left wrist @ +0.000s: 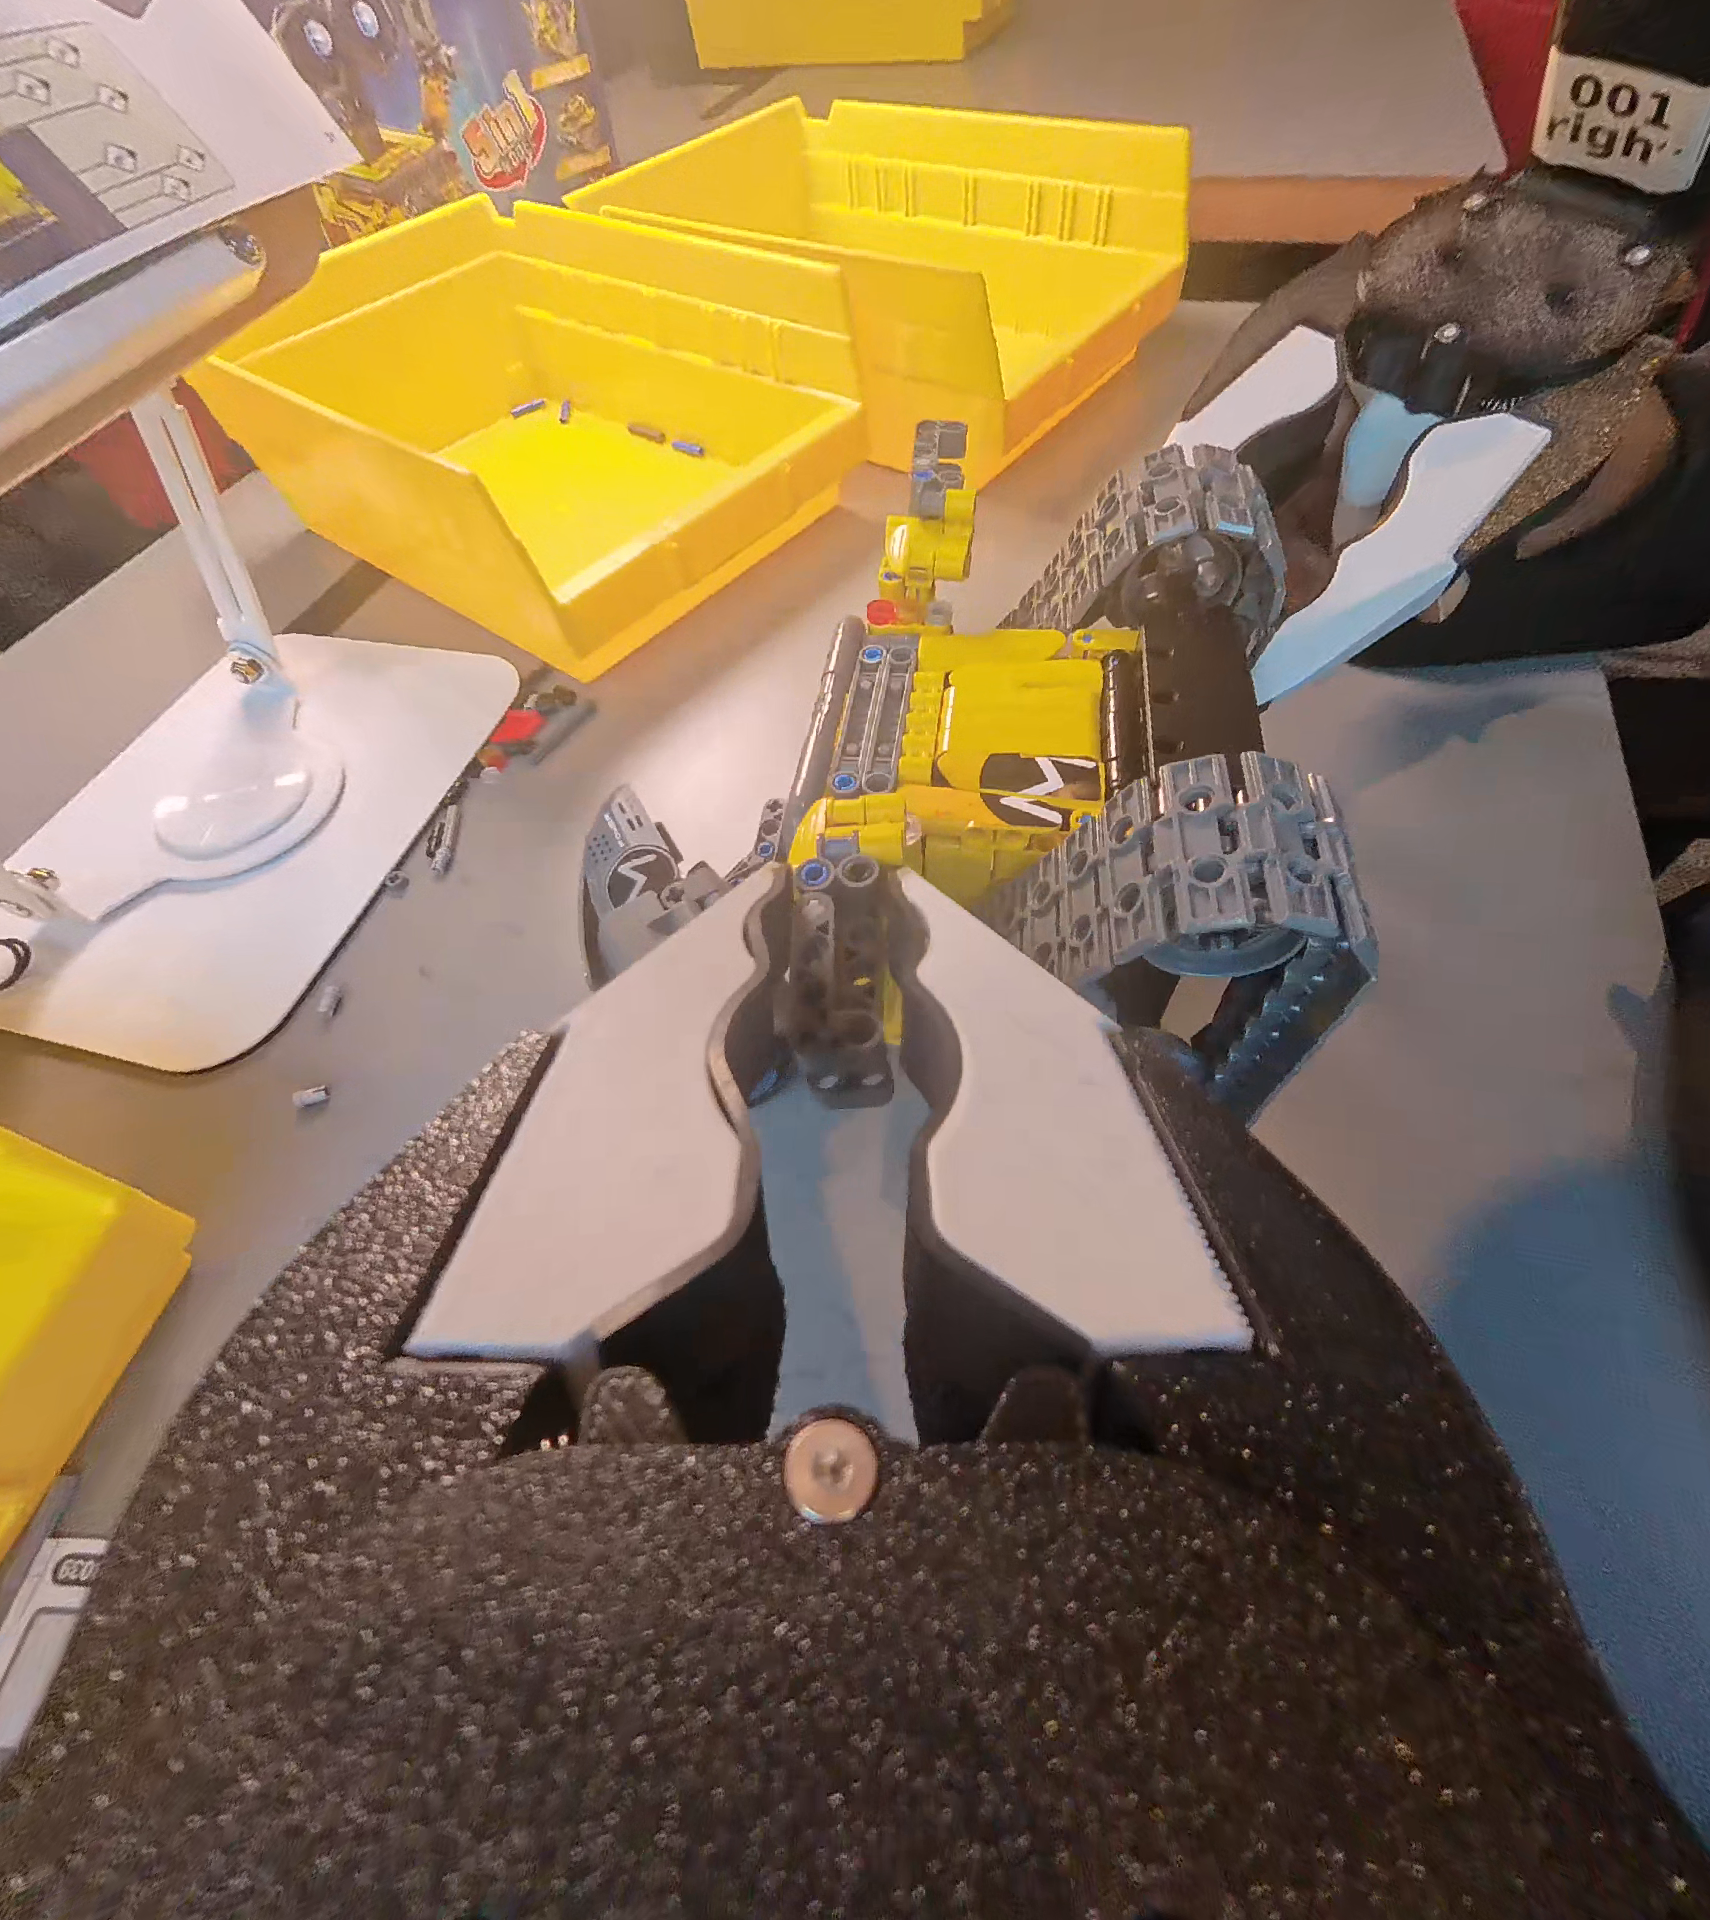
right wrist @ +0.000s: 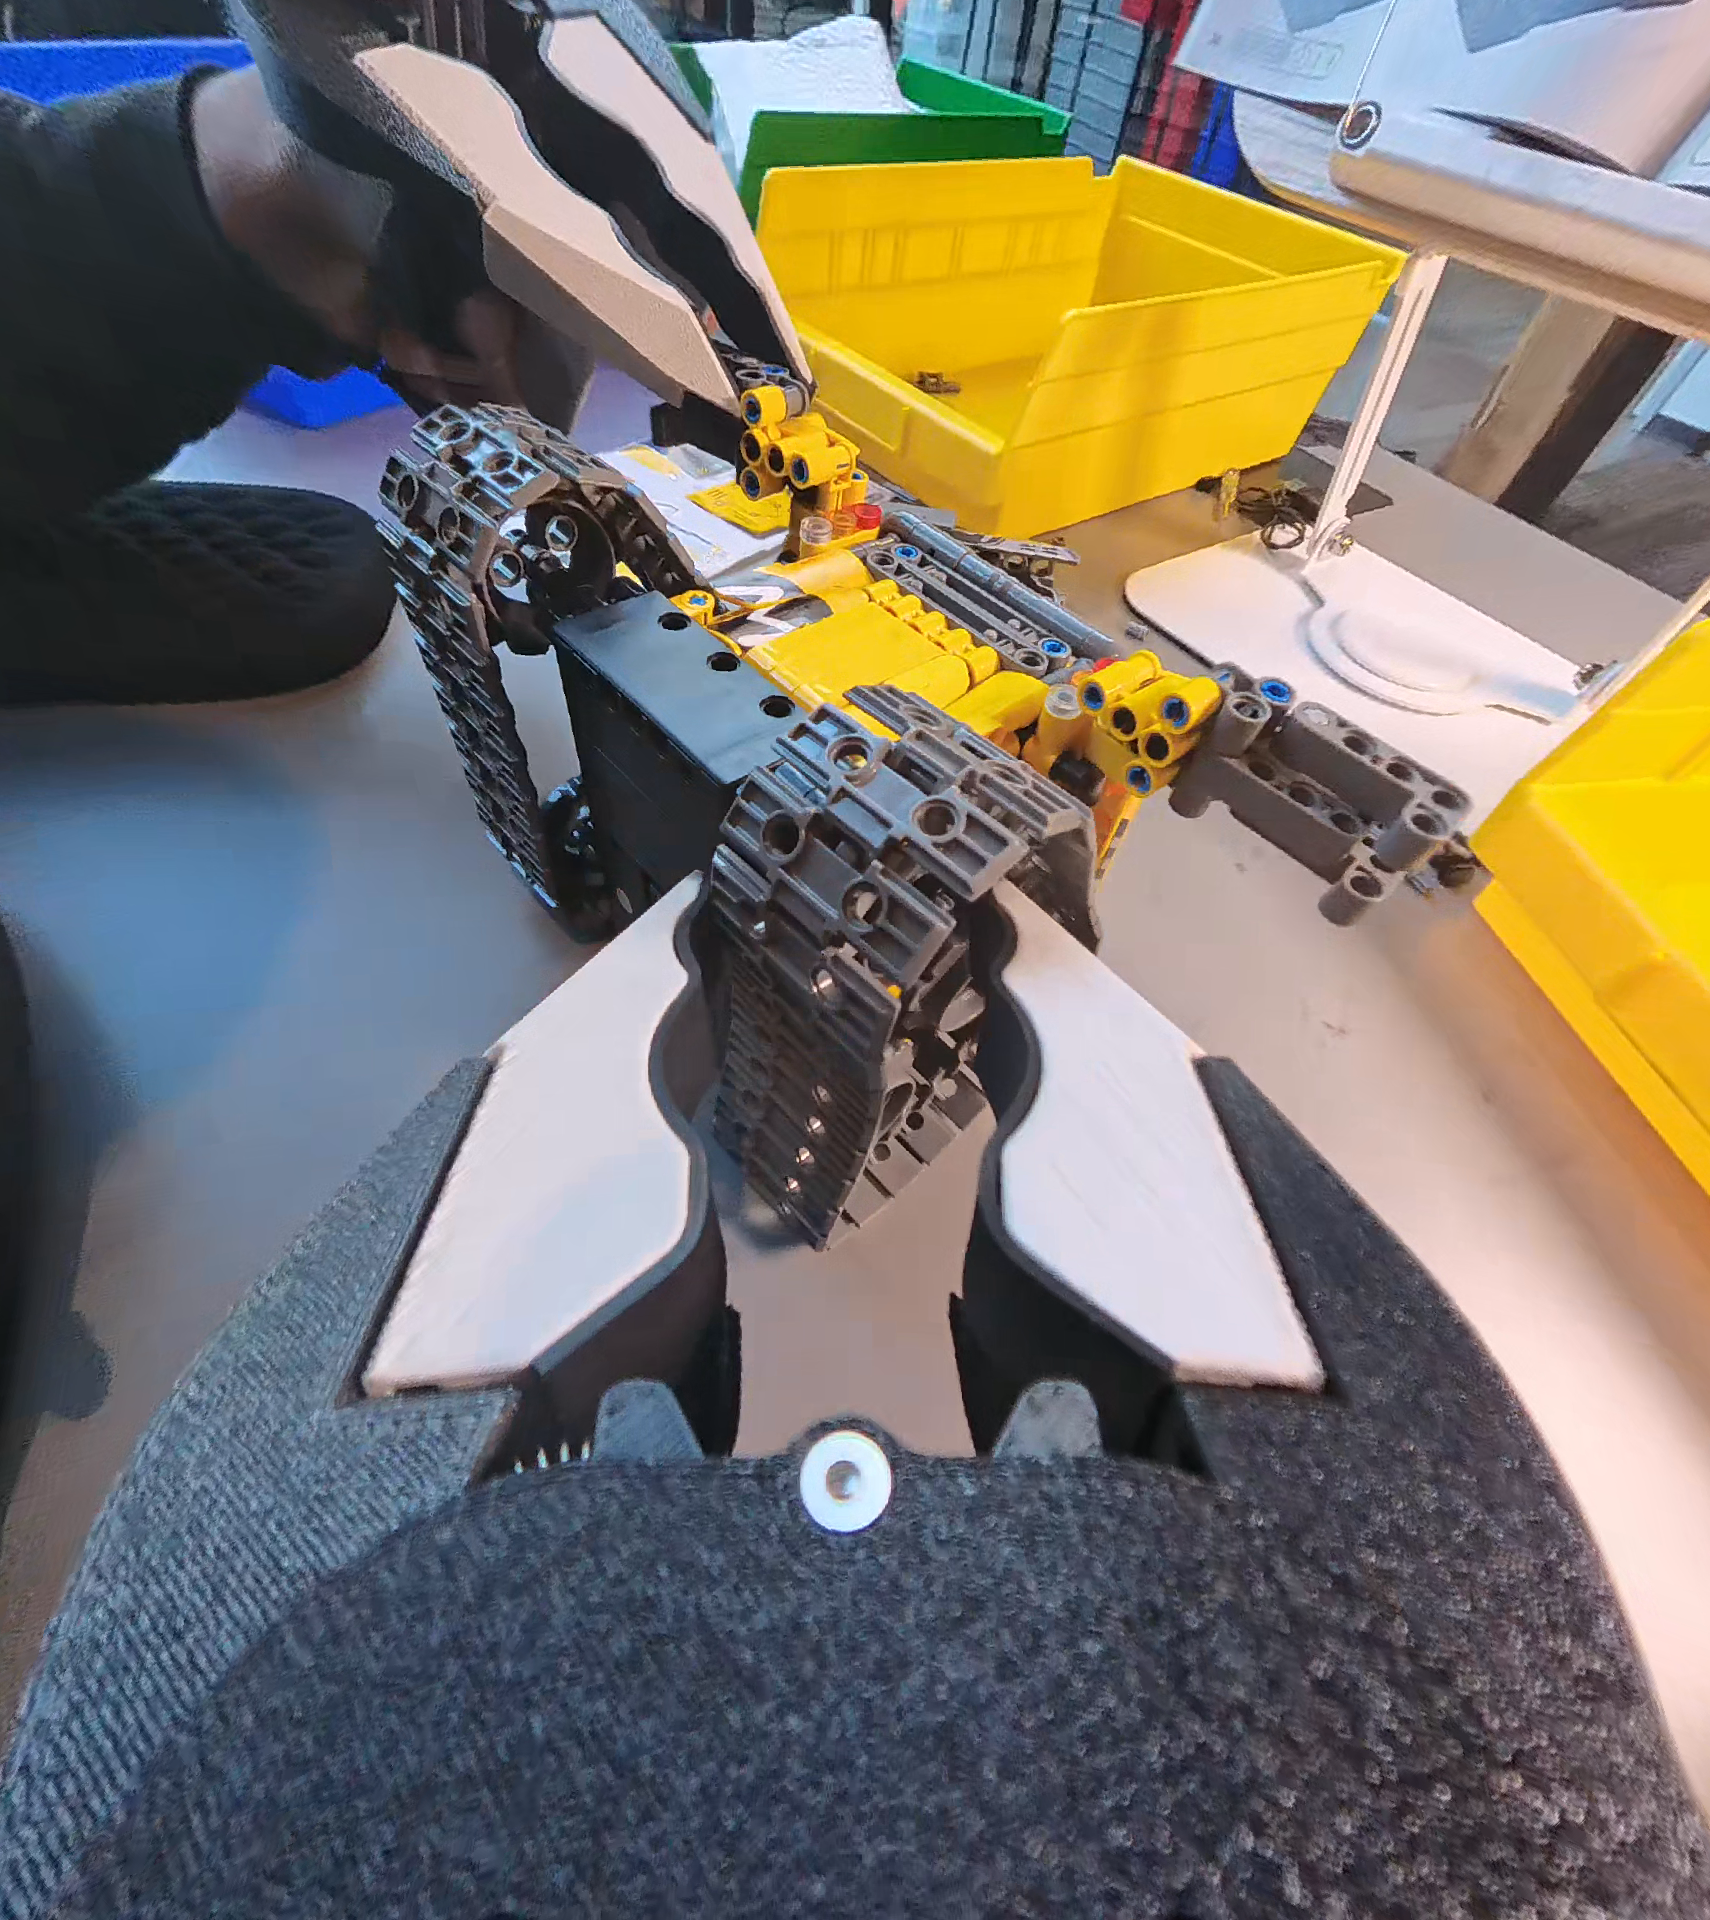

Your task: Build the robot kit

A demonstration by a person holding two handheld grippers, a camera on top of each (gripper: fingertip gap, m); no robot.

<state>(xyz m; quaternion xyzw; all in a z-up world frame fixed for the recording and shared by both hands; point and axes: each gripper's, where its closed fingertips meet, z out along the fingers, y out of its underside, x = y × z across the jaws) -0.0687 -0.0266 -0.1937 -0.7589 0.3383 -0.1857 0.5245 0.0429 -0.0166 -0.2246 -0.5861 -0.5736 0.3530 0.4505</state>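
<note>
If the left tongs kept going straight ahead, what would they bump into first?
The left tongs already clamp a dark grey beam of the toy tracked vehicle. Straight on, they would likely press into its yellow body first.

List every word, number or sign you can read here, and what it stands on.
I do not copy writing out, so here is what bears it.
White tag, top right of the left wrist view: short, clear print.
Colourful box at the back: large lettering.
Sheet on the stand: too small to read.
Grey label, lower left edge: cut off.
Tracked model: a white zigzag emblem, no words.
</note>
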